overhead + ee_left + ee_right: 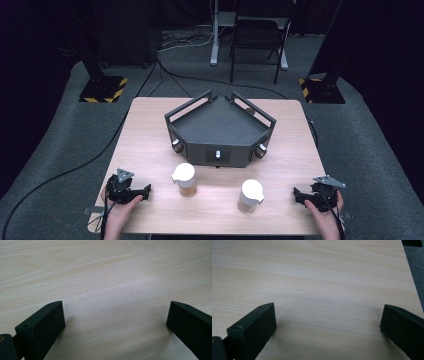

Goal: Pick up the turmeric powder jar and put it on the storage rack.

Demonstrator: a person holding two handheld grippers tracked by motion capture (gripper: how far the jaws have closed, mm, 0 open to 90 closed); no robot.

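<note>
Jars are the handiest things on this table: two small ones with white pouring lids and brownish contents. From the high view, the left gripper (146,190) rests on the near left part of the wooden table (150,145), held by the person's left hand (121,212), its jaws pointing right toward the middle. In the left gripper view, the left gripper (115,320) has its jaws spread wide with bare wood grain between them. The right gripper (297,195) sits at the near right, in the person's right hand (325,215), jaws pointing left. In the right gripper view, the right gripper (328,320) also has its jaws wide apart and holds nothing; the table's edge and grey carpet show at the far right.

Between the two grippers and well apart from each stand the jars: the left jar (185,180) a little farther from the person, the right jar (250,196) nearer. Beyond them, at the table's centre, lies a dark angular tray (220,127) with raised rails and round knobs on its front corners. Past the table, a chair (257,35) stands on the carpet.
</note>
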